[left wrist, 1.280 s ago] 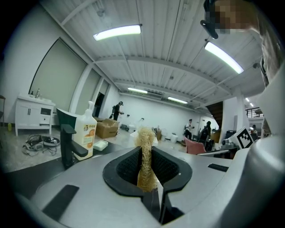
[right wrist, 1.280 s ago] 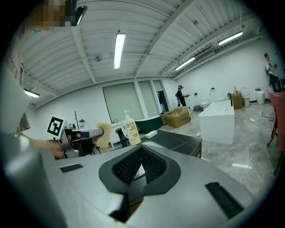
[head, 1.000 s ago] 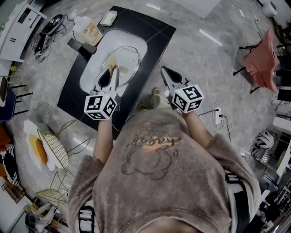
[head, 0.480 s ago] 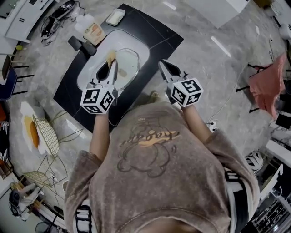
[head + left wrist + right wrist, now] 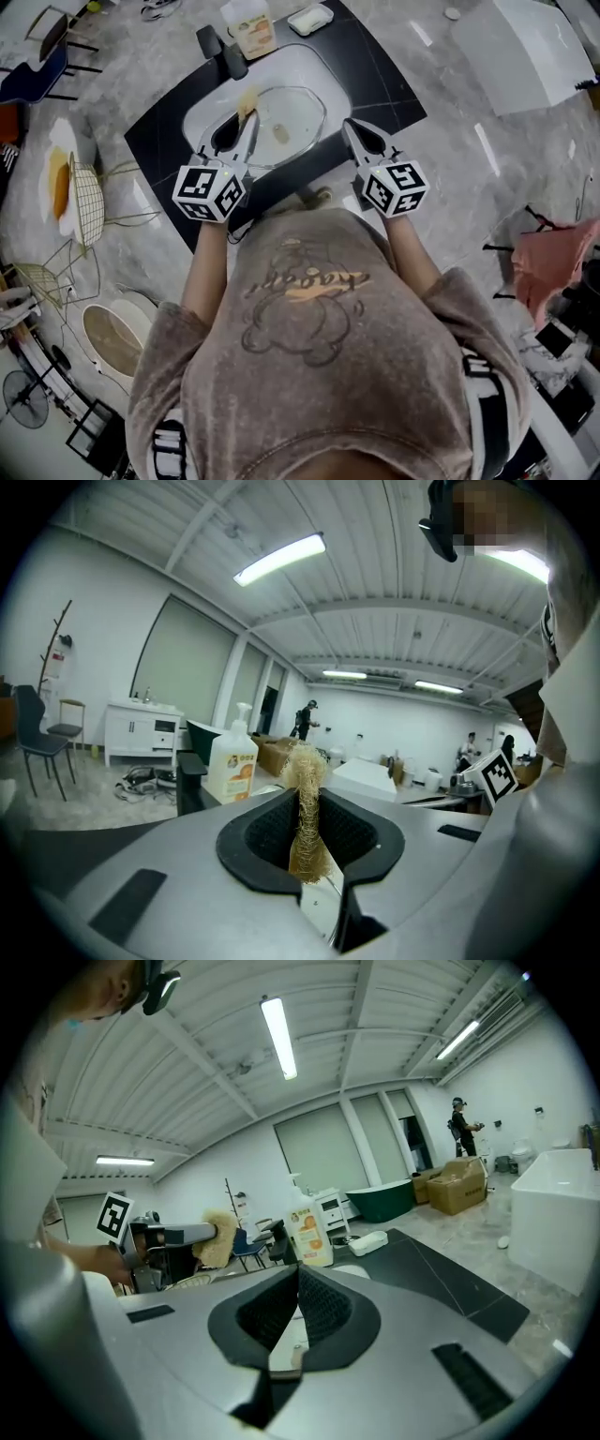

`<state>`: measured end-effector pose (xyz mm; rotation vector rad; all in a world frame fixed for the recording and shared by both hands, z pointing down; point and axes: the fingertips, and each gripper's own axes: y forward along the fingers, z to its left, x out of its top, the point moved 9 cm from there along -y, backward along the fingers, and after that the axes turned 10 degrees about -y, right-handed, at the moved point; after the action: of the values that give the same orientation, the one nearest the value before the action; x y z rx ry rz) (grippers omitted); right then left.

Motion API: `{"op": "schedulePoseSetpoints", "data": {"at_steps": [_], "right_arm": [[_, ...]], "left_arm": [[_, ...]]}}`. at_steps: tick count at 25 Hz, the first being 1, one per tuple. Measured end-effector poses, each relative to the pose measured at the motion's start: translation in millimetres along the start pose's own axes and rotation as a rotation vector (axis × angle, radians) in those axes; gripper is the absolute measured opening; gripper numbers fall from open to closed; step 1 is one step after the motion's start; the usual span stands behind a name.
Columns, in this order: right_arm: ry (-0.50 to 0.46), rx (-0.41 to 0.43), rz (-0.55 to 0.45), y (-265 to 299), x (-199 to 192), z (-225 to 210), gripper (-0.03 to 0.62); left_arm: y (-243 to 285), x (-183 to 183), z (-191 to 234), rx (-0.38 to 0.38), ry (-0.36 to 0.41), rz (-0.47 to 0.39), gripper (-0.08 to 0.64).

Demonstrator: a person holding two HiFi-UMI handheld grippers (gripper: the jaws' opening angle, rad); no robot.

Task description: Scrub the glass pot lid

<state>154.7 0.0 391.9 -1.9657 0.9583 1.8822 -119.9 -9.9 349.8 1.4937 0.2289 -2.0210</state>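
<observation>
2 grippers are reaching out over a sink. Left gripper (image 5: 239, 131) is clamping a tan, stringy scrubber (image 5: 305, 803) between its jaws, and the fibres are sticking up past the tips. In the head view the scrubber's end is sitting at the far left edge of the glass lid (image 5: 292, 117); whether it is touching cannot be told. Right gripper (image 5: 292, 1283) is holding its jaws pressed together with nothing between them, and its tips are hanging near the lid's right edge. Left marker cube (image 5: 211, 192) and right marker cube (image 5: 394, 187) are riding at the grippers' near ends.

Lid is lying flat inside the white sink (image 5: 202, 117), roughly centred, and is showing a brownish smear near its middle. Sink is sitting in a black counter (image 5: 380, 80). Along the counter's far edge, a soap bottle (image 5: 251, 26) with an orange label is standing upright. 1 black tap-like fitting (image 5: 230, 56) is standing just beside it, and a small white dish (image 5: 309, 19) is lying to the right. Beyond the counter, a wire chair (image 5: 89, 202) is standing on the grey floor at the left.
</observation>
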Motion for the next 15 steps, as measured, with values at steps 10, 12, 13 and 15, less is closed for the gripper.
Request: {"op": "schedulePoseSetpoints", "data": {"at_steps": [10,12,13,15], "right_arm": [[-0.058,0.119,0.016,59,12,23,0.000],[-0.071,0.128,0.030,68,12,24,0.000],[-0.080,0.130,0.039,72,11,24,0.000],[-0.101,0.132,0.060,79,7,23,0.000]], "left_arm": [[-28,1,29,0.068,-0.030,-0.036,0.064],[-32,1,34,0.079,-0.038,-0.040,0.064],[-33,1,36,0.084,-0.042,-0.042,0.064],[-34,-1,41,0.091,-0.049,-0.039,0.064]]}}
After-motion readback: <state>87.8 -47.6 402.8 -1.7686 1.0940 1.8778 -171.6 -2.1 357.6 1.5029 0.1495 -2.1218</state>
